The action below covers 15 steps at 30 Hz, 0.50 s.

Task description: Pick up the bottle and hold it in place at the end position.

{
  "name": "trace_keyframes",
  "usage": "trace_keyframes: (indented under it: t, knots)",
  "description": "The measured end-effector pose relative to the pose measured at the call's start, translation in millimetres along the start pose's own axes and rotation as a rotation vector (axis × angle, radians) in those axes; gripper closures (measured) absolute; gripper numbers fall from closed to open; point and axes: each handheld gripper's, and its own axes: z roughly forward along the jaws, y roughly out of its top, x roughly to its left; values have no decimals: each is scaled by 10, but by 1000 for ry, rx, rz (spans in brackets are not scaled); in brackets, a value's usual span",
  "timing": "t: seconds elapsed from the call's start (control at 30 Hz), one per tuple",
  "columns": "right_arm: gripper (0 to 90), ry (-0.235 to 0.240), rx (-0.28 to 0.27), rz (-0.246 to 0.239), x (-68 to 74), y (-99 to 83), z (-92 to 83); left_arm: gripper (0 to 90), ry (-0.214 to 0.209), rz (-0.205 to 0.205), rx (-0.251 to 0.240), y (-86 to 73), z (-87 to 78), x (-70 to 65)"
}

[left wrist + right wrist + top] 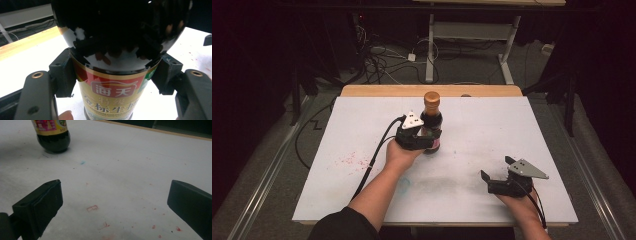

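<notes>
White surface (492, 130) is carrying the soy sauce bottle (431, 122) at twelve o'clock; my left fingers (62, 75) are clamping its label, grasp done, moving left; right fingers (47, 202) are idling open at five o'clock.

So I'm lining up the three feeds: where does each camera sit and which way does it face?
High view: above the person's side, looking forward and down on the white table; both forearms, left tool, right tool.
Left gripper view: on the left tool, facing the clamped sauce bottle.
Right gripper view: low over the table, open jaws.
All share the bottle.
</notes>
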Motion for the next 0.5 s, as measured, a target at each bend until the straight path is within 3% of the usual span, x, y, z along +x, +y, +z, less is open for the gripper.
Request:
trace_keyframes:
  t: [0.27, 0.4, 0.43, 0.47, 0.5]
  knots:
    - [8, 4, 0, 0, -1, 0, 1, 294, 2, -8, 1, -36, 121, 49]
    - [8, 5, 1, -1, -2, 0, 1, 294, -3, 8, 1, -54, 147, 33]
    - [8, 5, 0, 0, -3, 0, 1, 294, -14, 99, 88, -43, 96, 89]
    - [8, 5, 0, 0, -3, 0, 1, 294, -6, 11, 3, -51, 149, 35]
    - [8, 5, 0, 0, -3, -1, 0, 294, -8, 10, 2, -51, 152, 39]
